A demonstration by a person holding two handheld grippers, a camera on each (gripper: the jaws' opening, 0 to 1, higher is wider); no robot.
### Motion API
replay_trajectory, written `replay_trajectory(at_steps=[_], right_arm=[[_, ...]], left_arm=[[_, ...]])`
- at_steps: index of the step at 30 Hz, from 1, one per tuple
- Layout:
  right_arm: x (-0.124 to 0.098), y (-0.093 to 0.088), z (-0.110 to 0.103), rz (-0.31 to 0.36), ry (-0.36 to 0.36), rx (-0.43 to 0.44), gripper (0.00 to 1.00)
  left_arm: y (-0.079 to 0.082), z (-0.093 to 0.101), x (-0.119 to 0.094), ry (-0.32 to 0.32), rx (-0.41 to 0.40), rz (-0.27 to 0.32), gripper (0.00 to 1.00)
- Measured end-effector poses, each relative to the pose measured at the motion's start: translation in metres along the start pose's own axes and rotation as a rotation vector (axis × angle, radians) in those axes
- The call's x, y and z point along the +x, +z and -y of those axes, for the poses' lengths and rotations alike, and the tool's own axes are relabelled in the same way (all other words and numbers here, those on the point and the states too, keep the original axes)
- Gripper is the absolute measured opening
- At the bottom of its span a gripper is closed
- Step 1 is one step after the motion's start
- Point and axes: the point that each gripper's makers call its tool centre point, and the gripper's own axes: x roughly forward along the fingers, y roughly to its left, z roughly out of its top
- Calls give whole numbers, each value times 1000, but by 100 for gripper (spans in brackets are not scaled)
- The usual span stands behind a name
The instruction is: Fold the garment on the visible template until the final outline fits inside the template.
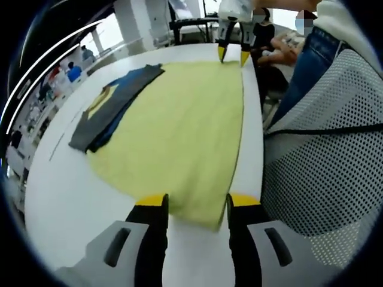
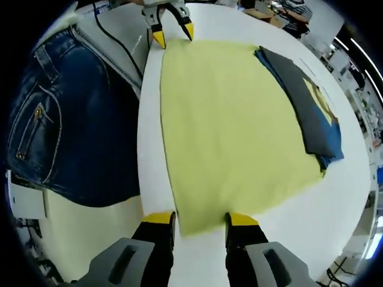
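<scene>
We see our left claw [image 1: 196, 201] parted wide, straddling one corner of the yellow garment [image 1: 179, 125] without pinching it. Our right claw [image 2: 200, 219] stands equally wide astride the opposite corner of the garment [image 2: 233, 119]. The garment lies flat on the white desk [image 1: 66, 191], and a dark grey and blue folded piece [image 2: 308, 101] rests along the garment's far edge.
</scene>
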Motion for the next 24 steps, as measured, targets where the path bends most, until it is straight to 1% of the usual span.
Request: replay_trajectory(at_steps=[2, 5, 6, 7, 8, 9, 11, 13, 15, 16, 18, 19, 21, 24], right_arm=[[0, 0, 1, 1, 2, -4, 27], [0, 1, 3, 6, 2, 0, 25], [0, 1, 6, 9, -14, -10, 22], [0, 1, 13, 5, -45, -31, 15], [1, 0, 13, 4, -45, -32, 10], [2, -1, 15, 4, -50, -24, 8], [2, 0, 15, 8, -42, -7, 8], [2, 1, 15, 15, -41, -11, 6], [3, 1, 15, 26, -40, -7, 3], [3, 2, 16, 31, -45, -5, 0], [2, 4, 15, 48, -42, 15, 0], [1, 4, 15, 52, -43, 22, 0], [-3, 5, 15, 63, -46, 31, 0], [-7, 7, 15, 83, -50, 53, 0]], left_arm=[[0, 3, 0, -13, 24, -11, 30], [1, 1, 2, -8, 16, -23, 26], [0, 0, 2, -6, 12, -28, 23], [0, -2, 3, 1, 13, -34, 20], [0, -4, 3, 9, 4, -38, 18], [0, -4, 3, 8, -9, -37, 17], [0, -5, 3, 10, -12, -40, 16], [-1, -6, 4, 19, -7, -47, 11], [-1, -7, 4, 26, -15, -51, 4], [-1, -9, 4, 36, -17, -54, 4], [-1, -12, 3, 49, -17, -53, 2], [1, -13, 0, 54, -28, -44, 2], [3, -12, -2, 48, -47, -39, 1], [4, -10, -5, 44, -52, -44, 1]])
